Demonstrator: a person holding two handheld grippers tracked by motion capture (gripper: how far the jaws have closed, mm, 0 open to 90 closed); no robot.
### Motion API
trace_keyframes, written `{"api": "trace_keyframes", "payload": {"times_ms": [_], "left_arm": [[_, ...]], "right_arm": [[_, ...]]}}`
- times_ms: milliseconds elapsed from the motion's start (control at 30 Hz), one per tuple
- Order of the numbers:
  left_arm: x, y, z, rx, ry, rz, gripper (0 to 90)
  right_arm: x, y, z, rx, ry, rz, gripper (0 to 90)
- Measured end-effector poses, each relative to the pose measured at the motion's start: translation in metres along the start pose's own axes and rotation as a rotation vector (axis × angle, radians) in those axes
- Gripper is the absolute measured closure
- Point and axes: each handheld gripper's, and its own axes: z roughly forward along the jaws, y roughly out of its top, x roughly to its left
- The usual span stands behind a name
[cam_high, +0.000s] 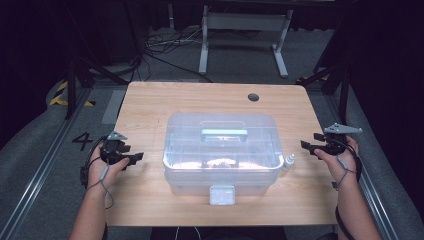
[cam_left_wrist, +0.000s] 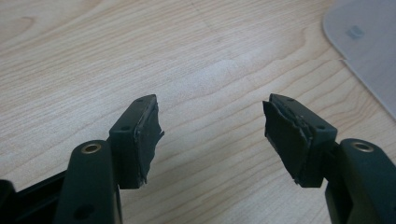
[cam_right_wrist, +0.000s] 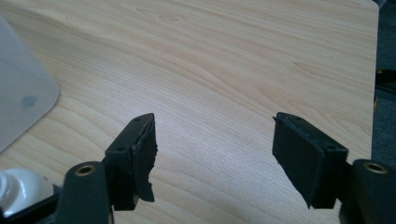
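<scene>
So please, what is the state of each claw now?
Left claw: open, holding nothing, over the table.
Right claw: open, holding nothing.

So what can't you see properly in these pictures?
- What lies inside the plastic box, high view: its cloudy lid blurs the contents.
- The small white bottle, high view: too small to read; in the right gripper view the picture's edge and a jaw cut it off.
- The box in the left gripper view: cut off at the picture's edge.
</scene>
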Motion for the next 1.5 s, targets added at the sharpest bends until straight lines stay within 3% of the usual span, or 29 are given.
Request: {"api": "trace_keyframes", "payload": {"times_ms": [67,167,300,433,633,733,833,867,1000,1233,1500], "left_arm": [[-0.002,0.002,-0.001,0.015,-0.003,-0.001,36.1],[-0.001,0.006,-0.005,-0.001,-0.015,-0.002,35.7],[-0.001,0.011,-0.011,-0.004,-0.015,-0.02,35.3],[-0.001,0.016,-0.018,0.011,-0.007,-0.009,35.7],[-0.01,0.025,-0.03,0.014,-0.034,0.008,35.8],[-0.018,0.034,-0.043,0.019,-0.03,0.053,35.7],[-0.023,0.042,-0.054,0.012,-0.033,0.069,35.7],[-0.029,0.05,-0.065,-0.003,-0.043,0.08,35.7],[-0.04,0.062,-0.079,-0.014,-0.061,0.119,35.7],[-0.055,0.076,-0.096,-0.028,-0.075,0.162,36.0],[-0.073,0.092,-0.111,-0.05,-0.121,0.207,36.3]], "right_arm": [[0.0,0.0,0.001,0.007,0.009,0.004,31.2],[0.0,-0.001,0.002,0.043,0.021,-0.014,37.0],[0.0,-0.001,0.003,0.053,0.026,-0.024,41.4],[0.002,-0.002,0.004,0.052,0.058,-0.026,46.8],[0.003,-0.001,0.001,0.064,0.041,-0.04,49.9],[0.003,-0.001,-0.001,0.051,0.039,-0.036,50.6],[0.003,-0.001,0.0,0.045,0.033,-0.048,50.6],[0.003,-0.001,0.0,0.048,0.039,-0.046,50.8],[0.004,-0.002,0.001,0.062,0.043,-0.031,51.2],[0.004,-0.003,-0.001,0.078,0.045,-0.014,51.5],[0.003,-0.004,-0.002,0.078,0.045,0.002,51.6]]}}
